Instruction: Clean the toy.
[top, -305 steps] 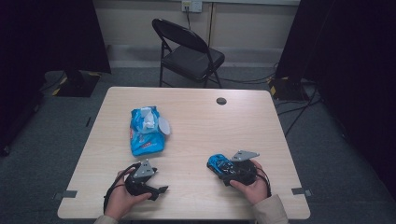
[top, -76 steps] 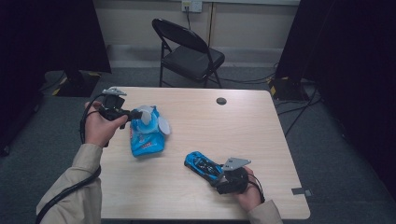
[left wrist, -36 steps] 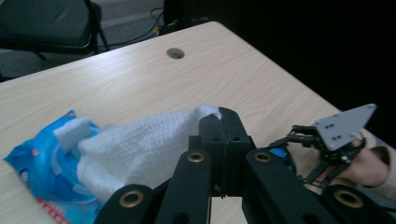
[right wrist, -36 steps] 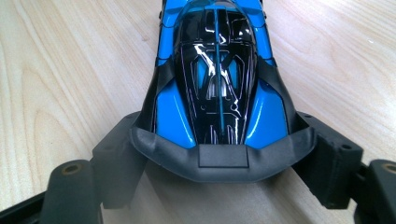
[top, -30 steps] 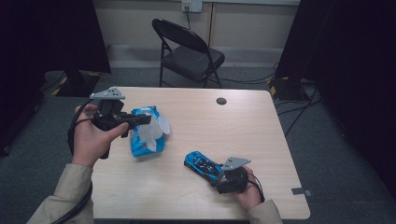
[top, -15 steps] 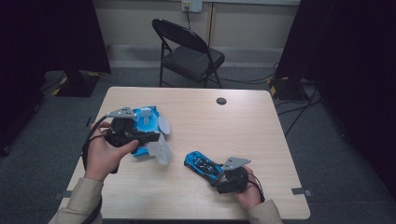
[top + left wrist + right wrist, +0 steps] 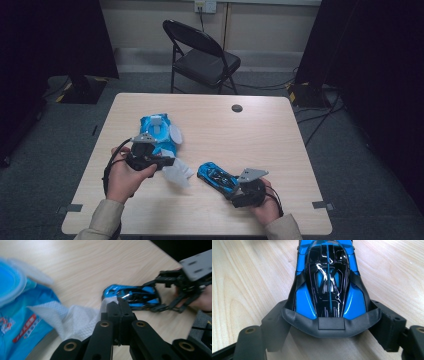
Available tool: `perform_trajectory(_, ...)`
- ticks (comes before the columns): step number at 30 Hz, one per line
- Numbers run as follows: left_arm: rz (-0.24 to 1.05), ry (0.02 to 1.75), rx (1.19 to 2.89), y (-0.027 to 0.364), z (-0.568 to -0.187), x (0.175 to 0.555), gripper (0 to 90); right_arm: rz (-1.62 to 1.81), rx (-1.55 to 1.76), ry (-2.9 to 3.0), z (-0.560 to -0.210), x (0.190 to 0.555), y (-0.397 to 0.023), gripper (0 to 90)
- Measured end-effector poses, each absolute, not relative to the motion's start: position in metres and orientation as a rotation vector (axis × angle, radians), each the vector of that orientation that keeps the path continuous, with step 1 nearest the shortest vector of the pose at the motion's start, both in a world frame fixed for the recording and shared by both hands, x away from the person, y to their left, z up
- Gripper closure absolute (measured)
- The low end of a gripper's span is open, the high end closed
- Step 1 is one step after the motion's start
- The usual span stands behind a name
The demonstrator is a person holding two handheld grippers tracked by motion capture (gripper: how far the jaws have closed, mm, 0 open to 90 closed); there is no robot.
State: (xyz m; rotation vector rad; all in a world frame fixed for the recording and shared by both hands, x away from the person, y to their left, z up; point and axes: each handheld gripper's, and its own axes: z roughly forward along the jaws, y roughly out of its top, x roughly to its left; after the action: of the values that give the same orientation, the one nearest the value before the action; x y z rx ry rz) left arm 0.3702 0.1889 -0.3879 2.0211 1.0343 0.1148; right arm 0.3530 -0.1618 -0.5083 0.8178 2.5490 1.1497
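A blue and black toy car (image 7: pixel 216 176) (image 7: pixel 328 277) rests on the wooden table (image 7: pixel 280 140) at the front right. My right gripper (image 7: pixel 231 187) (image 7: pixel 330 325) is shut on its rear end, one jaw on each side. My left gripper (image 7: pixel 167 162) (image 7: pixel 117 302) is shut on a white wipe (image 7: pixel 180 173) (image 7: pixel 75 318), which hangs from its tips just left of the car's nose. A blue wet-wipe pack (image 7: pixel 157 132) (image 7: pixel 20 315) with its lid flipped open lies behind the left gripper. In the left gripper view the car (image 7: pixel 132 293) lies just beyond the jaw tips.
A black folding chair (image 7: pixel 200 55) stands behind the table. A small dark round cap (image 7: pixel 237 108) sits in the tabletop near the far edge. Cables run over the floor at the right. Dark curtains hang on both sides.
My left hand has come down and toward the car, drawing the white wipe out of the pack. The right gripper and the car have stayed put.
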Motion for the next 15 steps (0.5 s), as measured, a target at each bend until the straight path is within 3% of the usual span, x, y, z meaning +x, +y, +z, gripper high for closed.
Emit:
perform_trajectory(5, 0.115, 1.113, 2.02, 0.196, -0.419, 0.382, 89.5, 1.15, 0.818, 2.549, -0.508, 0.353, -0.162, 24.0)
perform_trajectory(11, 0.207, 1.135, 2.048, 0.194, -0.45, 0.389, 74.5, 1.15, 0.818, 2.549, -0.508, 0.353, -0.162, 24.0)
perform_trajectory(13, 0.258, 1.115, 2.067, 0.192, -0.456, 0.39, 62.7, 1.15, 0.818, 2.549, -0.508, 0.353, -0.162, 24.0)
perform_trajectory(15, 0.268, 1.078, 2.092, 0.189, -0.461, 0.39, 57.5, 1.15, 0.817, 2.549, -0.508, 0.353, -0.162, 24.0)
